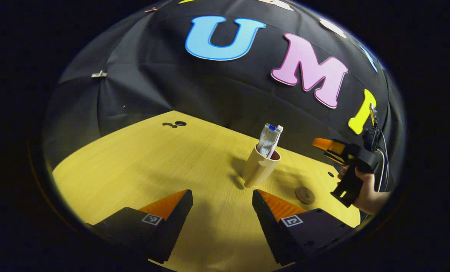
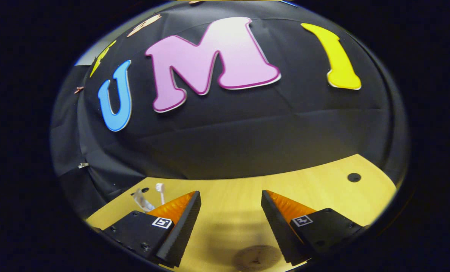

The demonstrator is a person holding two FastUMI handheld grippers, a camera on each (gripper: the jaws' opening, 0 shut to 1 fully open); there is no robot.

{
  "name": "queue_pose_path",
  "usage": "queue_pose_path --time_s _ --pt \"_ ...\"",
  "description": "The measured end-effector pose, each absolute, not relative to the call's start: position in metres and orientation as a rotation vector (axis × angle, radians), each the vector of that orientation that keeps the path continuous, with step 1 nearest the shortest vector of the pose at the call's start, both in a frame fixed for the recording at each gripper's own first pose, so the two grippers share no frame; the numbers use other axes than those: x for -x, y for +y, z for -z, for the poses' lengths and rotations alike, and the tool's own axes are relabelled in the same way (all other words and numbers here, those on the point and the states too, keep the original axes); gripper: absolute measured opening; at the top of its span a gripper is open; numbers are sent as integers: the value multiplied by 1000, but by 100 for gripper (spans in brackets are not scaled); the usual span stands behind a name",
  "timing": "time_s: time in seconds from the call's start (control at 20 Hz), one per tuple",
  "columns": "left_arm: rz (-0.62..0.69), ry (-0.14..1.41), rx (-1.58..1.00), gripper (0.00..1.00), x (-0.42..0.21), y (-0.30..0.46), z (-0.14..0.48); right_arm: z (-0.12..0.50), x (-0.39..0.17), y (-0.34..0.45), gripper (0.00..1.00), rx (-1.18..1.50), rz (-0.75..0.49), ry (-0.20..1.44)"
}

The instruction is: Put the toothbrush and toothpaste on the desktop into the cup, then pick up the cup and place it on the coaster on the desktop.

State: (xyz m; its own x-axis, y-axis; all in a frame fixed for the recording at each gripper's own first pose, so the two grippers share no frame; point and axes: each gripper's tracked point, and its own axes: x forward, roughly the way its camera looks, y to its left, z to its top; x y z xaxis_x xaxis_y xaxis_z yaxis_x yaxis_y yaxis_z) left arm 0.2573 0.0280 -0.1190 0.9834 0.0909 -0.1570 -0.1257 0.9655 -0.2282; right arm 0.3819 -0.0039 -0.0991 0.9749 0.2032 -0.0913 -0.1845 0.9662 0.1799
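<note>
Standing upright on the yellow wooden desktop [image 1: 153, 158], the beige plastic cup [image 1: 259, 168] holds the white toothbrush [image 1: 277, 139] and silvery toothpaste tube [image 1: 267, 139]. A round brown coaster [image 1: 305, 195] lies nearby. Left gripper [image 1: 222, 200] and right gripper [image 2: 230, 204] both gape, grasping nothing.

Beige cup [image 1: 258, 168] upright on desktop, toothpaste [image 1: 267, 138] and toothbrush [image 1: 277, 140] inside, round coaster [image 1: 305, 195] nearby
</note>
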Motion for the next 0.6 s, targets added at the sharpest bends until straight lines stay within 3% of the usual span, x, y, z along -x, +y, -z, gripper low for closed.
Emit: queue_pose_path --time_s 0.35,0.6 --pt "72 246 167 98 -295 3 96 119 -361 -103 98 -148 -46 160" --pt "134 373 120 98 -331 -13 92 135 -339 -158 98 -170 40 186"
